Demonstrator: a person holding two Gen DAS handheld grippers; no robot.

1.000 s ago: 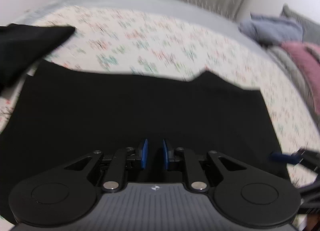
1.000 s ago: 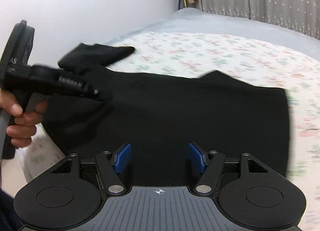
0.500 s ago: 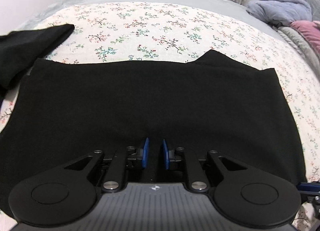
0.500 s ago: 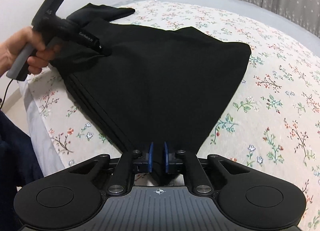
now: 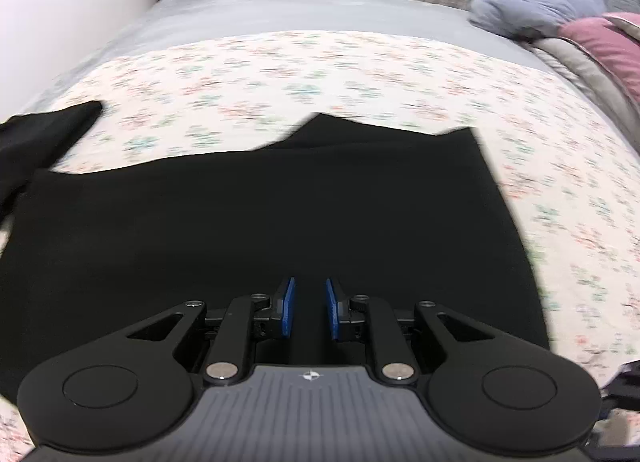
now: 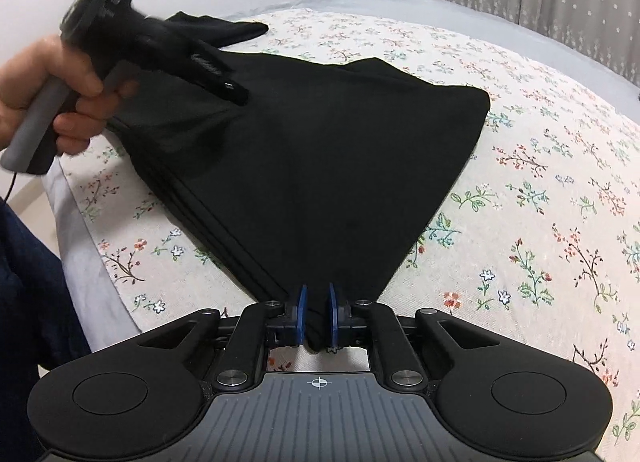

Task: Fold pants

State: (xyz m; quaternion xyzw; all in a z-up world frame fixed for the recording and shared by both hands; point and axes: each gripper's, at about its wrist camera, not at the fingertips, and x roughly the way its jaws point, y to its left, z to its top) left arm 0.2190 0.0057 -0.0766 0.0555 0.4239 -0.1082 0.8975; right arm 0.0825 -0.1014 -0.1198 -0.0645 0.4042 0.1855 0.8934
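Observation:
The black pants (image 5: 260, 221) lie folded in layers on the floral bedsheet (image 5: 320, 73). My left gripper (image 5: 308, 308) is shut on the near edge of the pants, black cloth between its blue pads. In the right wrist view the pants (image 6: 320, 165) are lifted into a tent shape. My right gripper (image 6: 315, 316) is shut on their near corner, cloth bunched between its blue pads. The left gripper (image 6: 228, 89), held by a hand, grips the far left edge of the pants.
A loose black end of cloth (image 5: 44, 133) lies at the far left. A blue-grey blanket (image 5: 540, 1) and a pink one (image 5: 608, 37) are piled at the back right. The bed's edge (image 6: 80, 229) and dark blue jeans (image 6: 28, 302) are at the left.
My right gripper, open a second ago, has shut on the pants' corner and still holds it. The pants' near edge has risen with both grippers. The left gripper stays shut.

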